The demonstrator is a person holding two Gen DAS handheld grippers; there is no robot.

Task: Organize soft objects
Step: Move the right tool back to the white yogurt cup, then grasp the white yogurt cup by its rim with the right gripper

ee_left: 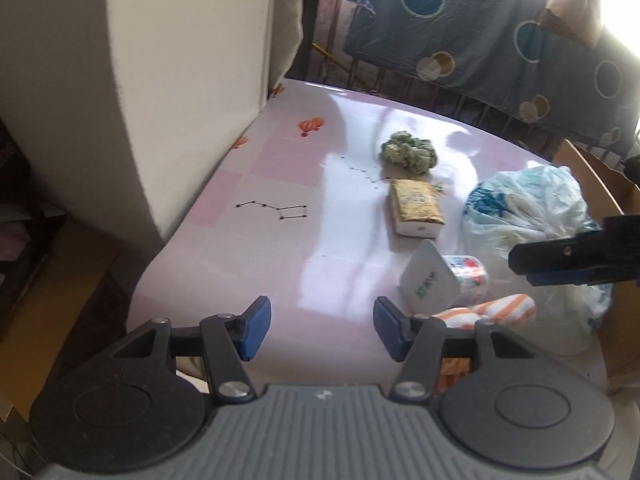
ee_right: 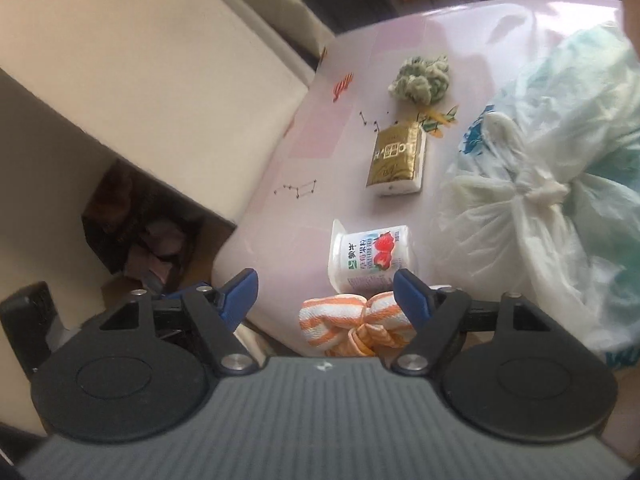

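On the pink table lie a green fuzzy scrunchie, a gold tissue pack, a tipped yogurt cup and an orange-and-white striped cloth. My left gripper is open and empty above the table's near edge, left of the cloth. In the right wrist view my right gripper is open and empty, hovering over the striped cloth, with the yogurt cup, tissue pack and scrunchie beyond. The right gripper's fingers show at the right of the left wrist view.
A knotted white and teal plastic bag fills the table's right side. A cardboard box stands to its right. A cream cushion leans along the table's left edge. A dotted blue cloth hangs behind.
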